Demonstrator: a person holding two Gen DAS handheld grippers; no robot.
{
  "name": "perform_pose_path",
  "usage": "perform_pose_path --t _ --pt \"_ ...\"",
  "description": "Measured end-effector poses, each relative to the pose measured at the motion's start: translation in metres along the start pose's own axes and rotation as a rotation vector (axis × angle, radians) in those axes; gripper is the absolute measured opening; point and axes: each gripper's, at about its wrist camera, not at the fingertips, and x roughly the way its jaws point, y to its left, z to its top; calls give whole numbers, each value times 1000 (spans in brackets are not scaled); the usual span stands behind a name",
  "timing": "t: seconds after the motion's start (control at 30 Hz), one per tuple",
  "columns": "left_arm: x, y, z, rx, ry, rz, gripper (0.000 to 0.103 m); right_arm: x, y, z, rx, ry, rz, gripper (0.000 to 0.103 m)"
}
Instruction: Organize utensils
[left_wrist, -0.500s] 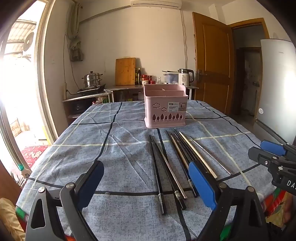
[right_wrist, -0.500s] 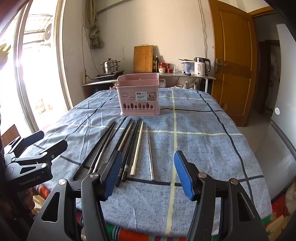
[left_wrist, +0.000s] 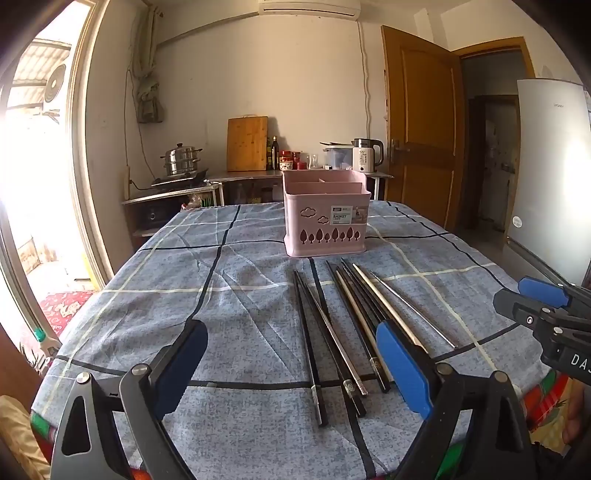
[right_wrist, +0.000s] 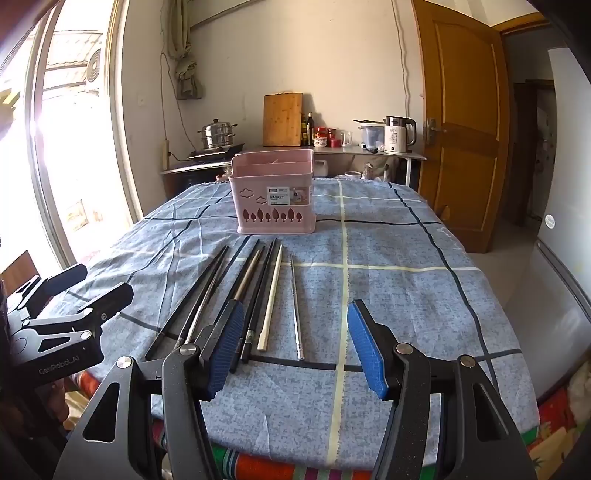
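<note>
A row of long thin chopsticks (right_wrist: 255, 295), black, pale wooden and silver metal, lies side by side on the blue checked tablecloth (left_wrist: 221, 295), well short of the empty pink plastic utensil basket (left_wrist: 325, 218) that stands upright farther back. The left gripper (left_wrist: 288, 365) and the right gripper (right_wrist: 295, 345) both hover at the table's near edge with blue-padded fingers spread wide and nothing between them, so sorting appears not yet begun. The next move likely calls for lowering one gripper over a single chopstick's near end and closing squarely across so slim a shaft.

Blown-out daylight from window (left_wrist: 33, 184) at left, fisheye-curved edges, sharp focus
</note>
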Motion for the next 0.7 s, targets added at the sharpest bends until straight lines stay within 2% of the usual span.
perform_pose_path --t 0.7 --pt "-2 -1 -2 -1 -2 -13 93 6 4 0 2 5 -10 59"
